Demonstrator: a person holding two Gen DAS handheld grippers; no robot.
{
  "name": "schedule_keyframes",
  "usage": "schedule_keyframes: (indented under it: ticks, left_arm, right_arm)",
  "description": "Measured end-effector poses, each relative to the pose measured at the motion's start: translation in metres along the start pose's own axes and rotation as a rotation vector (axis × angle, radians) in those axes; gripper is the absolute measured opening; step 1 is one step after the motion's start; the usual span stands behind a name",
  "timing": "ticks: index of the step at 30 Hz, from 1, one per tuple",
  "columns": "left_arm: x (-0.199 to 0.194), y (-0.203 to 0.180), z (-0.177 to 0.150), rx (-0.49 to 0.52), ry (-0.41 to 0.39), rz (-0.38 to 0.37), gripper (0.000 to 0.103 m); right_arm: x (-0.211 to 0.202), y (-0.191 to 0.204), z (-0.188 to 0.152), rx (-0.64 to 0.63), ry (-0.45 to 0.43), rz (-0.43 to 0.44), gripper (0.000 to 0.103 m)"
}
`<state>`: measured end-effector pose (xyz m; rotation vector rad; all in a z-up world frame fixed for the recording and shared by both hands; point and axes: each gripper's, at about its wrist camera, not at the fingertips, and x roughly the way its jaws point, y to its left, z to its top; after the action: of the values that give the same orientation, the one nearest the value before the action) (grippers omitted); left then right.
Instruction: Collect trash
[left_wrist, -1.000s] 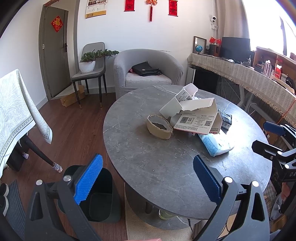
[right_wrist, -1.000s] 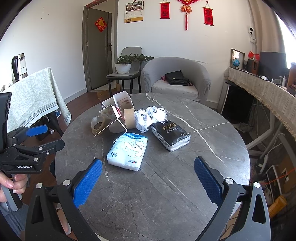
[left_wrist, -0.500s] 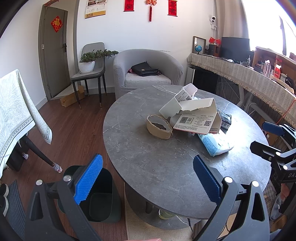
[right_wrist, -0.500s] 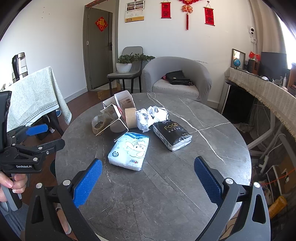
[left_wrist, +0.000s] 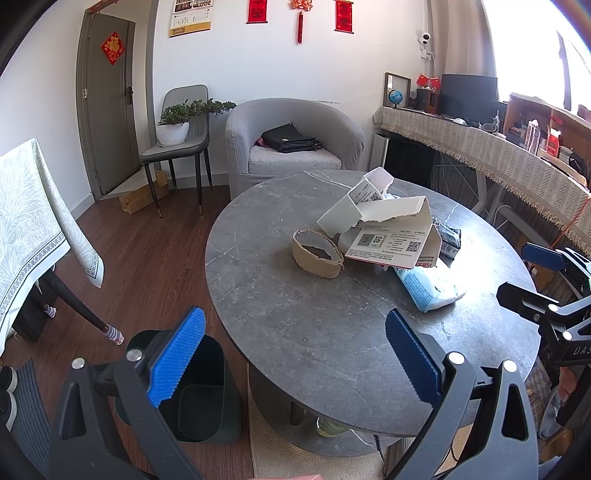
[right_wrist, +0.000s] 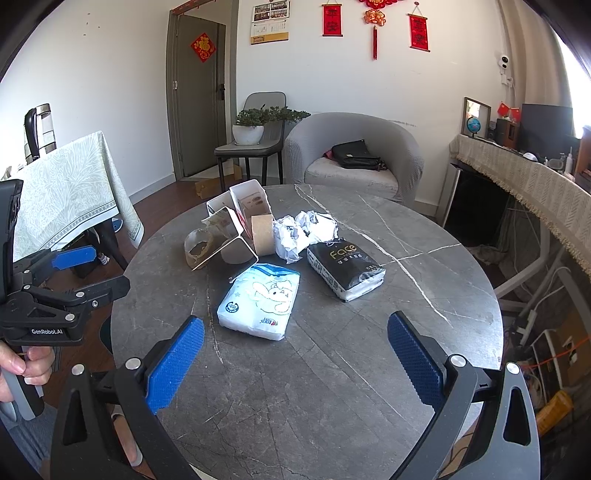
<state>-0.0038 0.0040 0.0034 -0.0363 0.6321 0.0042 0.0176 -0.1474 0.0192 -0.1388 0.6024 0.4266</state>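
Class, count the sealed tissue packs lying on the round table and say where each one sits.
2. The blue-and-white pack lies nearest the camera; the black pack lies to its right, beside the crumpled paper. The torn boxes may hide more.

Black grippers (right_wrist: 295, 358); blue ribbed pads (right_wrist: 173, 360); silver screws.

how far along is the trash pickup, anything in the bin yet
Nothing looks done: the bin beside the round table shows no trash in the part visible. Both the left gripper and right gripper are open and hold nothing. Left to collect: torn white box, tape roll, crumpled paper, two tissue packs.
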Motion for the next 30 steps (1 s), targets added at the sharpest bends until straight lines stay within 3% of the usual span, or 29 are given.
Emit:
schedule_keyframes:
  ticks: [17, 23, 30]
  left_arm:
    - [0.0, 0.0, 0.0, 0.0, -0.001, 0.0, 0.1]
    - [0.0, 0.002, 0.001, 0.011, -0.01, 0.007, 0.1]
    - [0.0, 0.008, 0.006, -0.013, -0.017, -0.003, 0.1]
  right_arm:
    - [0.0, 0.0, 0.0, 0.001, -0.001, 0.0, 0.1]
    - [-0.002, 0.002, 0.005, 0.019, -0.021, 0.041, 0.1]
    - [-0.003, 0.01, 0.017, 0.006, -0.043, 0.104, 0.082]
